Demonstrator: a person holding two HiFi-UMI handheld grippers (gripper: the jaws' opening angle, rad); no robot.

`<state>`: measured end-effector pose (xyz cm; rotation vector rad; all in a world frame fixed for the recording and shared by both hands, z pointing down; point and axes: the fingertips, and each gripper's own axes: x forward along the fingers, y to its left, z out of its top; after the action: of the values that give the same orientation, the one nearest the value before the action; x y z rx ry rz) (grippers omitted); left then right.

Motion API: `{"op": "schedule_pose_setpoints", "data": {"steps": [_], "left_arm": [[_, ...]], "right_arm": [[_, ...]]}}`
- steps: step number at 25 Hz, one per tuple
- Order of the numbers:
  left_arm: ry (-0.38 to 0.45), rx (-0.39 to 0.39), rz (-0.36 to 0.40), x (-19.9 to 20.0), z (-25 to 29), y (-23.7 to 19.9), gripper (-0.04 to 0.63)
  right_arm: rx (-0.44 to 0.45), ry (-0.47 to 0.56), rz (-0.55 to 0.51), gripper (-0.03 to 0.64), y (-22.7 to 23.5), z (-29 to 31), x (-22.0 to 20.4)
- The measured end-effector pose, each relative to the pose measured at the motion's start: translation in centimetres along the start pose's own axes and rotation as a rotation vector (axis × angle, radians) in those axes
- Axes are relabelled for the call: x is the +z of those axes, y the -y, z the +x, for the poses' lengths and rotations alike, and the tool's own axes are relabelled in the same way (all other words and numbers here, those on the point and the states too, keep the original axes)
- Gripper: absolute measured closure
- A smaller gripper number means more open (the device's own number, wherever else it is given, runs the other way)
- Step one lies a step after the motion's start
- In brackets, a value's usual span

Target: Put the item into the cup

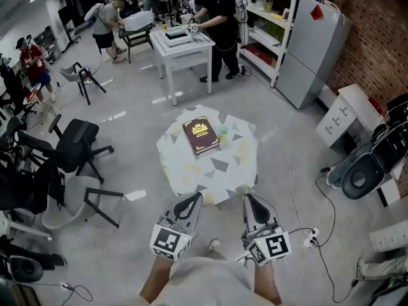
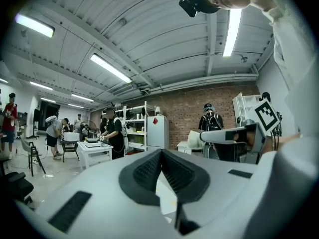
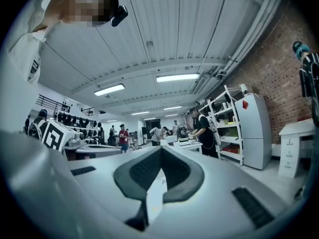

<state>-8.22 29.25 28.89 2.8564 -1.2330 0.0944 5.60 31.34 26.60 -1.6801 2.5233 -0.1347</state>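
Both of your grippers hang low, close to your body, short of the near edge of the counter [image 1: 191, 171]. The left gripper [image 1: 196, 197] has its jaws together, tips meeting with nothing between them, and the right gripper [image 1: 248, 198] is the same. Each gripper's own view confirms it: the pads meet at a point and only the patterned cloth shows through below.

The cup [image 1: 222, 131] stands on the far half of the counter, straight ahead of you and well apart from both sets of jaws. It sits just beside the right edge of the dark red book [image 1: 201, 134], whose long axis runs away from you with a slight tilt. From where you stand, the cup lies roughly midway between your two hands. The book sits on the left gripper's side of it, though, so the right gripper probably has the clearer line in.

No item small enough for the cup can be made out on the cloth from here (the book is plainly too big). Judging by this, the task has not started, and your first need is to find the item and part a pair of jaws.
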Motion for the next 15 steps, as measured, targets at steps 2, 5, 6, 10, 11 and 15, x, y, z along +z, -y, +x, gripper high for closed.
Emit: {"op": "schedule_pose_setpoints", "data": {"steps": [2,5,6,10,11,15], "left_arm": [[-0.004,0.012,0.002,0.1,0.7,0.1,0.583],[-0.007,0.030,0.007,0.4,1.5,0.3,0.583],[-0.008,0.035,0.011,0.5,1.7,0.3,0.583],[-0.020,0.057,0.029,0.7,2.4,0.4,0.583],[-0.024,0.061,0.034,0.7,2.6,0.4,0.583],[-0.027,0.072,0.049,1.1,3.4,0.3,0.583]], "right_arm": [[0.012,0.001,0.005,0.615,0.8,0.4,0.1],[0.029,0.006,0.013,0.615,1.7,0.8,0.4],[0.035,0.009,0.017,0.615,2.0,0.9,0.5],[0.057,0.023,0.032,0.615,3.0,1.5,0.7],[0.061,0.025,0.036,0.615,3.2,1.6,0.7],[0.075,0.035,0.041,0.615,3.9,2.1,0.8]]}}
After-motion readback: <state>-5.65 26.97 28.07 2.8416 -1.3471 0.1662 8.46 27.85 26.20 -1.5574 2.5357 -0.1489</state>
